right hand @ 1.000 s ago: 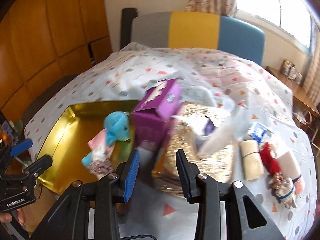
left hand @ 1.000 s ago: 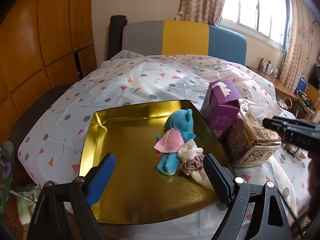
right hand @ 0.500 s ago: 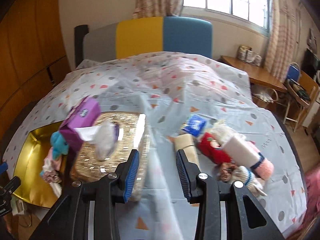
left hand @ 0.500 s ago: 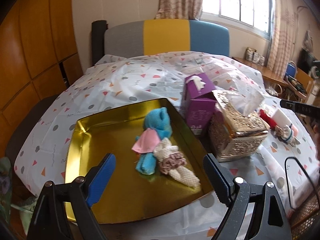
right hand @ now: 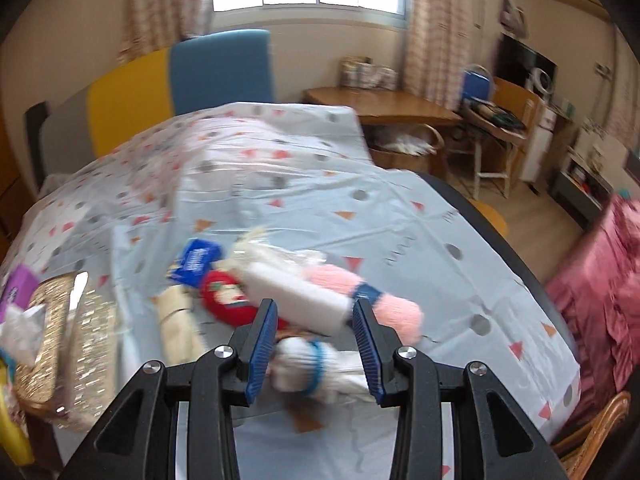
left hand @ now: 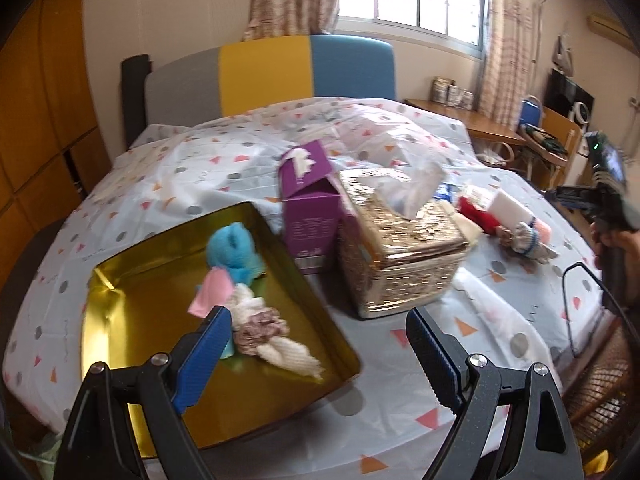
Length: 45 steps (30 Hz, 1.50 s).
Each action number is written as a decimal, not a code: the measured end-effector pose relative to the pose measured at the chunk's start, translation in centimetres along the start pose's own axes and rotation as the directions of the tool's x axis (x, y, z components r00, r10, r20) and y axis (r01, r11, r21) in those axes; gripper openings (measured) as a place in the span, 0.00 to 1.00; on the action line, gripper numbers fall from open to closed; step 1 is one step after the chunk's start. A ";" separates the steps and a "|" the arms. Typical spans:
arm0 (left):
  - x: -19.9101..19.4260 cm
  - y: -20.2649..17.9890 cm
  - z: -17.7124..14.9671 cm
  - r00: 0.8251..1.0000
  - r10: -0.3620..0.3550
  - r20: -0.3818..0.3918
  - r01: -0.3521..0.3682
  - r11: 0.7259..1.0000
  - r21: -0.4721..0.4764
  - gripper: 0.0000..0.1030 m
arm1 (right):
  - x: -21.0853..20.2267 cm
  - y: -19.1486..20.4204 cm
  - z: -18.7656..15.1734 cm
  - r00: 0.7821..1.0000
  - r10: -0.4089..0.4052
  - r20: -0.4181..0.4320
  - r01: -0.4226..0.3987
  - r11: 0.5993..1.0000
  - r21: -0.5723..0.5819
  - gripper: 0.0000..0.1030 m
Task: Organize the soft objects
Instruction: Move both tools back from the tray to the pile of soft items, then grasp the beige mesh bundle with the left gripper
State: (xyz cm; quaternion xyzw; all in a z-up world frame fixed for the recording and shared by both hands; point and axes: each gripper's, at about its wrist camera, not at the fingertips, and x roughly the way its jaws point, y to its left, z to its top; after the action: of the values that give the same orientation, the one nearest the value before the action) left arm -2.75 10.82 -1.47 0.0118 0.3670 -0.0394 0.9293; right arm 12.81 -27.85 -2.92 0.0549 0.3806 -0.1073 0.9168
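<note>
One heap of soft things (right hand: 304, 300) lies on the sheet (right hand: 360, 208) right of the gold box (left hand: 400, 248), straight ahead of the right tongs (right hand: 314, 340). White roll (right hand: 296, 298) runs aslant, upper left to lower right, across the gap. Right tongs part open, empty, far nearer than the left tongs (left hand: 320, 344), which gape wide, empty, over the tray's (left hand: 120, 280) near corner. Tray already has a blue toy (left hand: 234, 248) and sock (left hand: 280, 344). Right view blurred; whether tips touch the bundle (right hand: 308, 368) unclear.
</note>
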 end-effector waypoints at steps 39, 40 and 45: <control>25.7 -20.8 14.0 0.894 -0.164 -0.417 0.145 0.986 -0.077 0.77 | 3.7 -8.3 -2.3 0.983 0.134 -0.129 -0.070 0.909 0.410 0.38; 26.3 -20.8 14.0 0.892 -0.153 -0.426 0.130 0.988 -0.083 0.77 | 3.8 -8.4 -2.3 0.982 0.139 -0.129 -0.074 0.908 0.411 0.38; 29.1 -21.7 13.5 0.884 -0.110 -0.454 0.095 0.994 -0.056 0.74 | 4.0 -8.5 -2.3 0.979 0.155 -0.132 -0.085 0.901 0.426 0.38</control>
State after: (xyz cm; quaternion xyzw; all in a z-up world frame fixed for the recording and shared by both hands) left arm 25.84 -13.37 -11.30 -0.0134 0.5756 -0.0788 0.8138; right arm 11.94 -36.32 -7.56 0.2818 0.4181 -0.1247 0.8546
